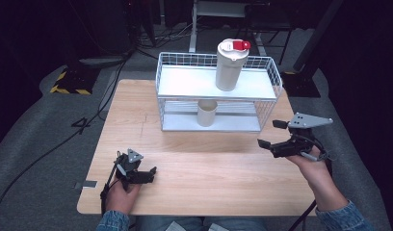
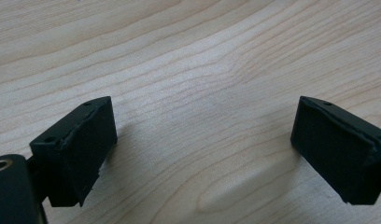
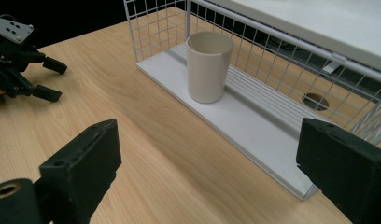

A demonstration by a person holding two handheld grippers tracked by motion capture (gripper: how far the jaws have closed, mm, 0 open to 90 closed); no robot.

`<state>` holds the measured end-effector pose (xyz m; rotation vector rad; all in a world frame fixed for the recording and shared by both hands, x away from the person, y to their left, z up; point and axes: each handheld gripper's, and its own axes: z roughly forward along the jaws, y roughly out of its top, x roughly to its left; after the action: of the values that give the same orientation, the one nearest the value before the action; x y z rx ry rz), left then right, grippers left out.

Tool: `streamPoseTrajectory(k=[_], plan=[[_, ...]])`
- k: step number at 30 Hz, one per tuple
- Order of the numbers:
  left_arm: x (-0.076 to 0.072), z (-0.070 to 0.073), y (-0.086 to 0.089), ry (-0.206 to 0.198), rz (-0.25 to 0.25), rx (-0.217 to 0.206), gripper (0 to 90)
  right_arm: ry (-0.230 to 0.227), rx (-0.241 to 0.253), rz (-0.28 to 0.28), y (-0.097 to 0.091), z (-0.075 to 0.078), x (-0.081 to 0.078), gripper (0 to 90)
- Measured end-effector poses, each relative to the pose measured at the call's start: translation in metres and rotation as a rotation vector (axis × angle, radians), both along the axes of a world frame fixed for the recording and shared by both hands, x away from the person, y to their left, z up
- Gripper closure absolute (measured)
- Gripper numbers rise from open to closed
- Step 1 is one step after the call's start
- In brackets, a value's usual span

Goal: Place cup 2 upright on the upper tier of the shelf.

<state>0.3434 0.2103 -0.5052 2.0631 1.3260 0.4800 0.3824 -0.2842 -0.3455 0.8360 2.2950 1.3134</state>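
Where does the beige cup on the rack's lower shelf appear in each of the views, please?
High view: beige cup just above centre, under the rack's upper shelf.
Left gripper view: not in it.
Right gripper view: beige cup at upper centre, upright on the lower shelf.
Shared landmark: white wire rack.

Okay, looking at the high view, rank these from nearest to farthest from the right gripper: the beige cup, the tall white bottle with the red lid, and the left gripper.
From the right gripper:
1. Beige plastic cup, on the lower shelf of the white wire rack, up and to its left.
2. Tall white bottle with the red lid, on the upper shelf, farther back.
3. Left gripper, across the wooden table at its near left.
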Motion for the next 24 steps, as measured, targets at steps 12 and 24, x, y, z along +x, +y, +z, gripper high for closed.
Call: streamPoseTrajectory(k=[12, 24], plan=[[0.001, 0.0, 0.001, -0.005, -0.012, 0.0, 7.4, 0.043, 0.042, 0.008, -0.01, -0.037, -0.02, 6.7], [0.001, 0.0, 0.001, -0.005, -0.012, -0.001, 7.4, 0.11, 0.052, -0.017, -0.01, -0.085, -0.026, 7.3]])
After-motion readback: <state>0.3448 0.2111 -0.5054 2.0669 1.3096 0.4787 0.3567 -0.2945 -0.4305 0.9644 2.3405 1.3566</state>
